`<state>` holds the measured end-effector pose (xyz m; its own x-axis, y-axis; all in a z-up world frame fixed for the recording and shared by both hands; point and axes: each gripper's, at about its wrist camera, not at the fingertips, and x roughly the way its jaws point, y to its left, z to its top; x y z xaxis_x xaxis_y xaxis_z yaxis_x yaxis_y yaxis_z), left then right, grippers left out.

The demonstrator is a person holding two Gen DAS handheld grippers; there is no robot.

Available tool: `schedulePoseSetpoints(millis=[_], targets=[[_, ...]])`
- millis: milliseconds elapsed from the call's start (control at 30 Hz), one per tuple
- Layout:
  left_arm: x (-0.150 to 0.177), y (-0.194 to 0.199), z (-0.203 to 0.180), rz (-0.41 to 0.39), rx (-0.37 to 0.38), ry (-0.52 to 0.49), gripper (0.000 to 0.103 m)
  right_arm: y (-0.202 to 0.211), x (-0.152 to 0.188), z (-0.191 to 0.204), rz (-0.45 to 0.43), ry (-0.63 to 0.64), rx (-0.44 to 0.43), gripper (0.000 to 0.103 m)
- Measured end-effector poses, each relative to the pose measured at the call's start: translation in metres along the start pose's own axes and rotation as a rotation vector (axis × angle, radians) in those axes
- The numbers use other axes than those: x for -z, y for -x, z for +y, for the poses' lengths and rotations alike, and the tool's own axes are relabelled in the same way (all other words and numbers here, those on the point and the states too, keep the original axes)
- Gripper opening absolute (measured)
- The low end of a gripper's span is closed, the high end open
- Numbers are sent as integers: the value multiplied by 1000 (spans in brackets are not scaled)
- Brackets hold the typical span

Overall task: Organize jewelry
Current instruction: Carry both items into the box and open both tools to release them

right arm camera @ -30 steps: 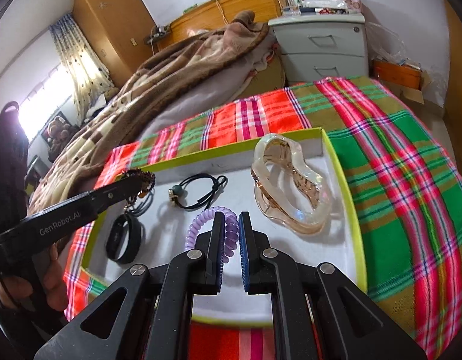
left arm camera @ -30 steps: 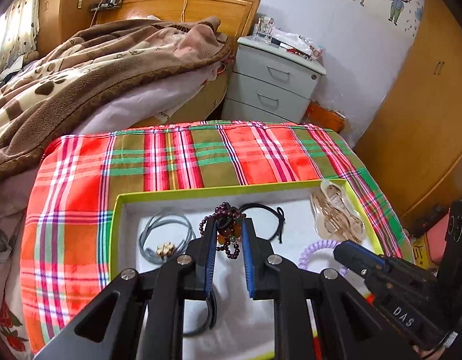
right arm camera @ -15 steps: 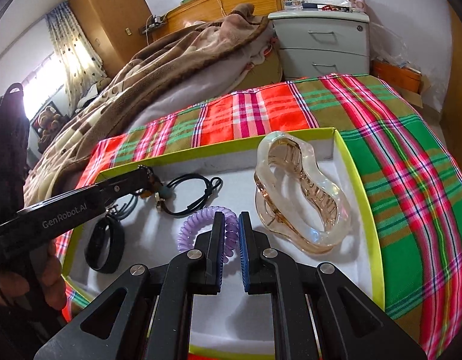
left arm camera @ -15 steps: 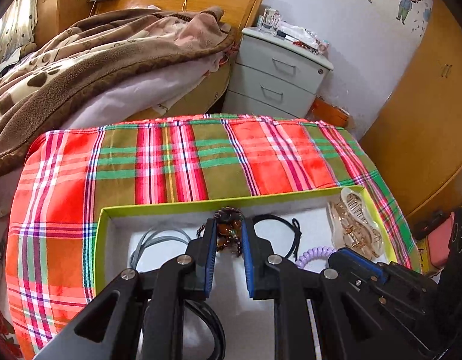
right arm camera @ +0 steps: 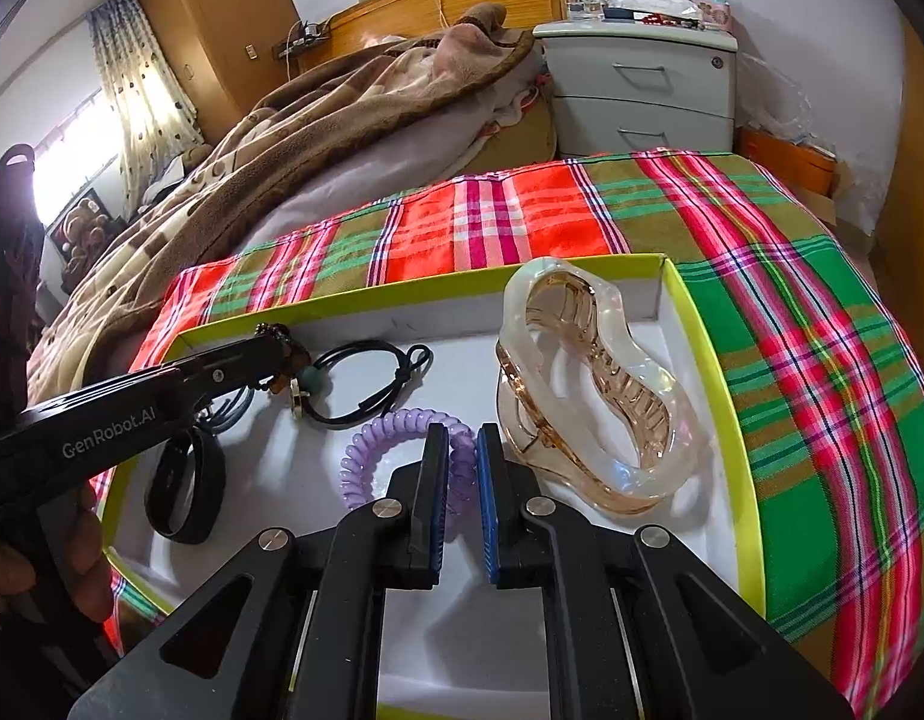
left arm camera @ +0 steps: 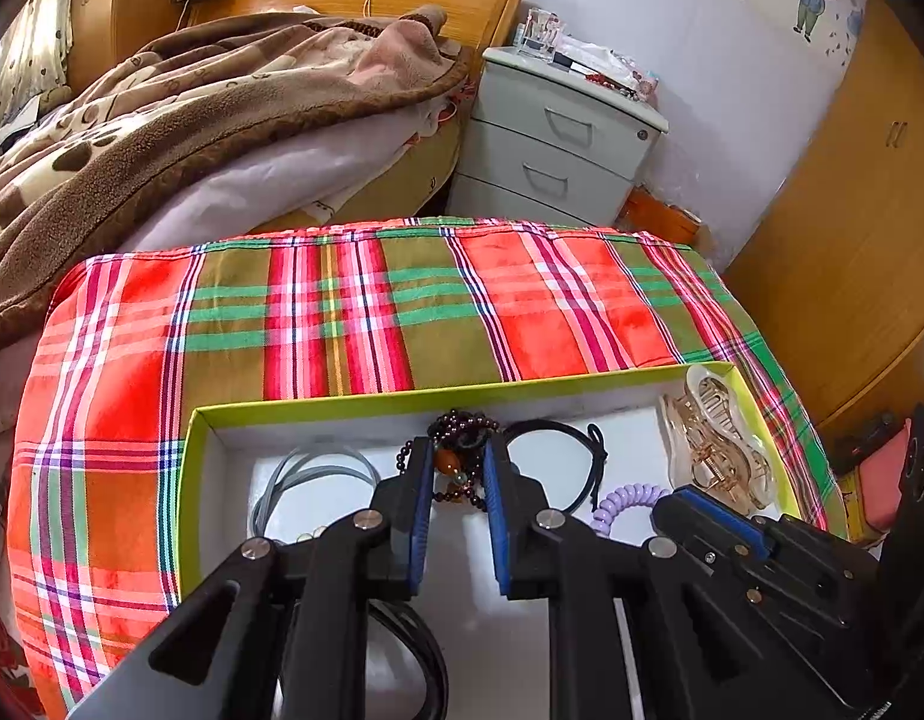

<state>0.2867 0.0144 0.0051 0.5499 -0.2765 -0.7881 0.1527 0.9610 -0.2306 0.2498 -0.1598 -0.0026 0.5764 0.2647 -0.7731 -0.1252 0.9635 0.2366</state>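
Note:
A white box with a lime-green rim (left arm camera: 318,405) (right arm camera: 711,354) lies on a plaid cloth. My left gripper (left arm camera: 456,468) is shut on a dark beaded bracelet (left arm camera: 462,429), held over the box's back middle; the gripper also shows in the right wrist view (right arm camera: 282,348). My right gripper (right arm camera: 462,456) is shut on a purple coil hair tie (right arm camera: 378,444), which also shows in the left wrist view (left arm camera: 627,495). A clear amber hair claw (right arm camera: 588,384) (left arm camera: 711,444) lies at the right. A black cord necklace (right arm camera: 366,378) (left arm camera: 573,450) lies in the middle.
A grey cord (left arm camera: 309,474) and a black band (right arm camera: 183,486) lie in the box's left part. The plaid cloth (left arm camera: 342,312) covers a low table. A bed with a brown blanket (left arm camera: 162,114) is left; a grey nightstand (left arm camera: 558,144) stands behind.
My left gripper has carried the beaded bracelet up and toward the box's back wall. My right gripper keeps its hold on the purple coil tie and has shifted only slightly.

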Motion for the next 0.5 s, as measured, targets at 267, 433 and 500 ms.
schedulePoseSetpoints(millis=[267, 433, 500], targets=[[1, 2, -2, -4, 1, -12, 28, 2, 1, 2, -10, 9, 8, 10], [1, 6, -2, -13, -4, -14, 32, 5, 1, 1, -20, 7, 7, 13], [1, 8, -4, -12, 3, -15, 34, 6, 1, 0, -22, 7, 11, 14]])
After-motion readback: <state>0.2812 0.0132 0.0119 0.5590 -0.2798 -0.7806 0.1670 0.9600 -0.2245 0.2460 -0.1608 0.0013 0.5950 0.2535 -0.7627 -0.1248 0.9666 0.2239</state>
